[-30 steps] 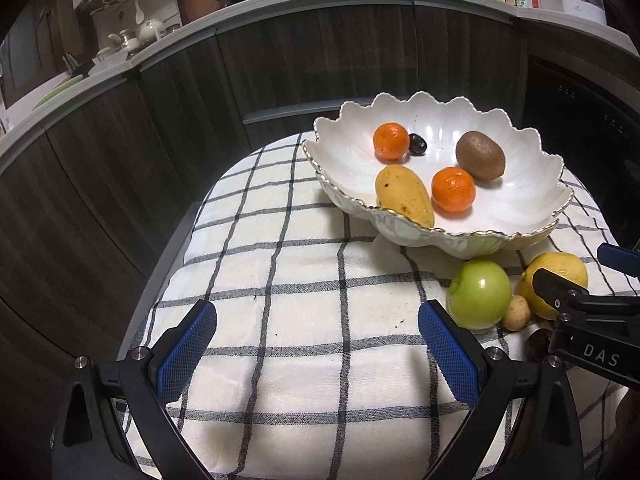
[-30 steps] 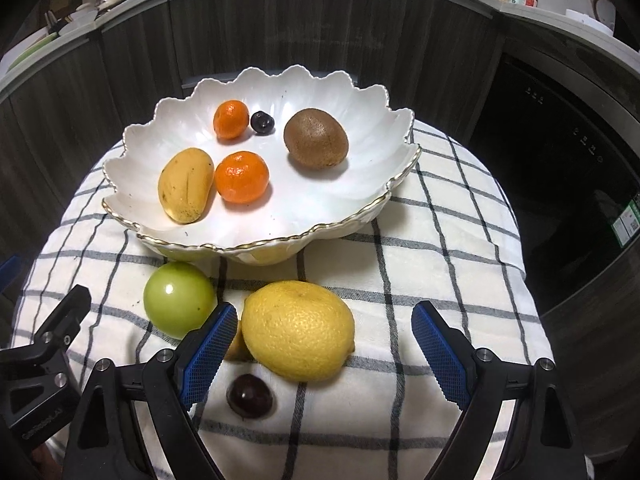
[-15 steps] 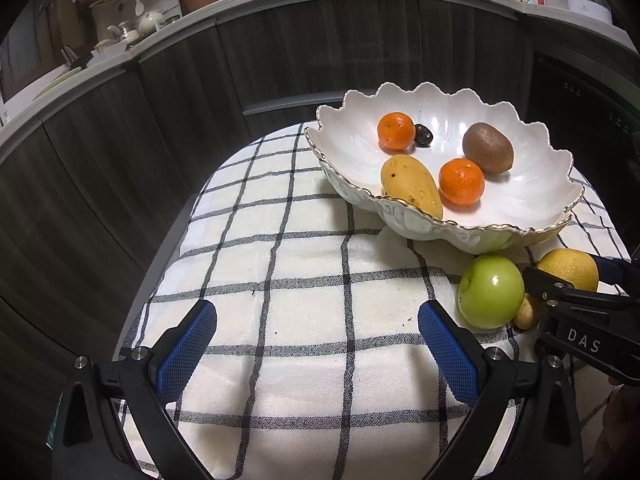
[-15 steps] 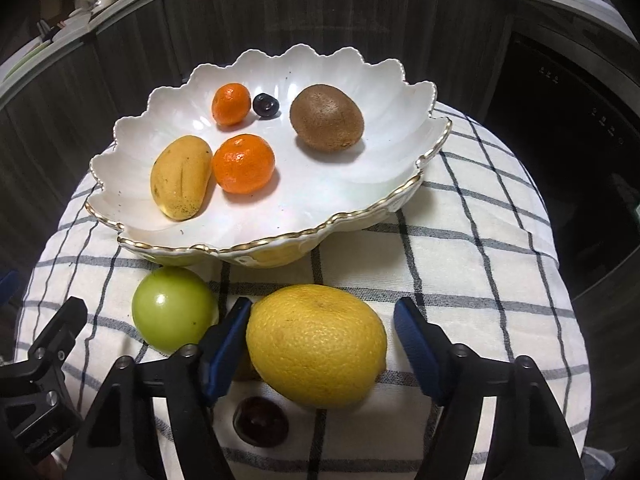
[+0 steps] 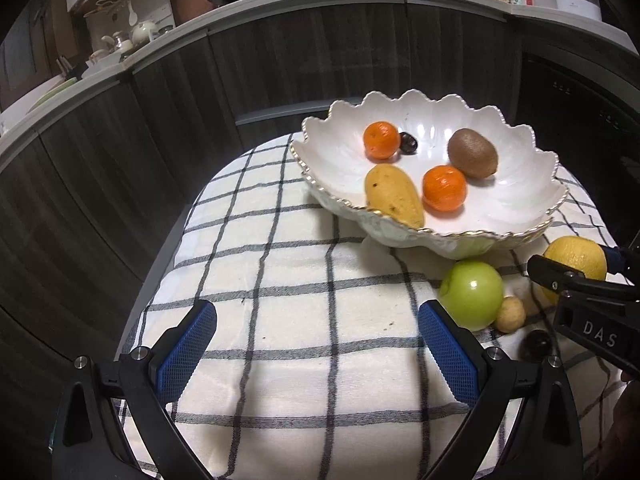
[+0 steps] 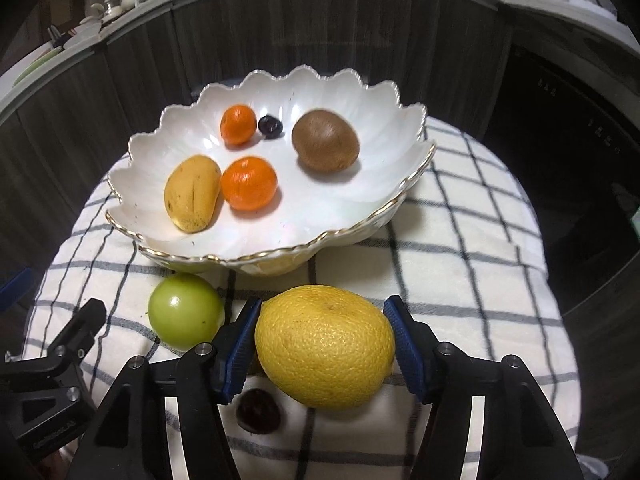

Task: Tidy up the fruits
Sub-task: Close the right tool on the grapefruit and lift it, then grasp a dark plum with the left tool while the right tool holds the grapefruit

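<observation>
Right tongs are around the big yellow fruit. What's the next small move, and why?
Probably lift it straight up: the right tongs appear to have both pads against the yellow fruit, and the bowl rim ahead sits higher than the cloth.

The desk, covered by a white checked cloth [image 5: 280, 280], carries a scalloped white bowl [image 6: 360, 216], a green apple [image 6: 184, 310], a yellow citrus fruit [image 6: 324, 346], a small tan fruit [image 5: 511, 314] and a dark round fruit [image 6: 258, 410].

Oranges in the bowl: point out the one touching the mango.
The bigger orange, nearer the bowl's front, touching the mango. The smaller orange sits by the dark cherry.
</observation>
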Tool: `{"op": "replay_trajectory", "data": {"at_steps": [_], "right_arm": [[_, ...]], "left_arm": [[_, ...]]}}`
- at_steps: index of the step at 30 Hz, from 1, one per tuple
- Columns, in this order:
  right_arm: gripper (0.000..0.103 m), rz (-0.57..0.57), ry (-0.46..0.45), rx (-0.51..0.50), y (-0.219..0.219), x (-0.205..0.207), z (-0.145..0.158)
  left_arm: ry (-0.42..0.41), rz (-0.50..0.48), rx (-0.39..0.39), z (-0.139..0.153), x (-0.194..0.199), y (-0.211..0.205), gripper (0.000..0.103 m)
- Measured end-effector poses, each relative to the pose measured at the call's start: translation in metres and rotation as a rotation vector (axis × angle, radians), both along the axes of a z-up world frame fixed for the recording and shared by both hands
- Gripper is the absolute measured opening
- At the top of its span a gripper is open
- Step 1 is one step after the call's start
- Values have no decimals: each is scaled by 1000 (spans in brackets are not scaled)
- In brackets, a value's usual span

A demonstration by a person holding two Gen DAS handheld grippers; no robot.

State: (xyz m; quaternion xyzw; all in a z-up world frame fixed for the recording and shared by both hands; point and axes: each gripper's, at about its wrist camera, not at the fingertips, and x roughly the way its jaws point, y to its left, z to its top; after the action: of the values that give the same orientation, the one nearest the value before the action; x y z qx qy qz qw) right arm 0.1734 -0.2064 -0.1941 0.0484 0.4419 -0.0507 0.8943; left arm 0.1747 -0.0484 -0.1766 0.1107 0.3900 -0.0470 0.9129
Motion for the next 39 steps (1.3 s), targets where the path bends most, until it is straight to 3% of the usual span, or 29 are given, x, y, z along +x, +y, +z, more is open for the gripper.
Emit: {"op": "replay_trajectory", "data": {"at_steps": [19,23,39], "right_arm": [[62,-76,24,-18,-56,-55,9],[62,-92,17,-18,-63,-63,9],[62,-121,10,15,-80,-70,7]], "left_arm": [[19,-207,-60,-2,-41,-72,100],[58,-231,-92,-10,-43,-83,89],[184,-286,-70,-38,-43,-121,35]]}}
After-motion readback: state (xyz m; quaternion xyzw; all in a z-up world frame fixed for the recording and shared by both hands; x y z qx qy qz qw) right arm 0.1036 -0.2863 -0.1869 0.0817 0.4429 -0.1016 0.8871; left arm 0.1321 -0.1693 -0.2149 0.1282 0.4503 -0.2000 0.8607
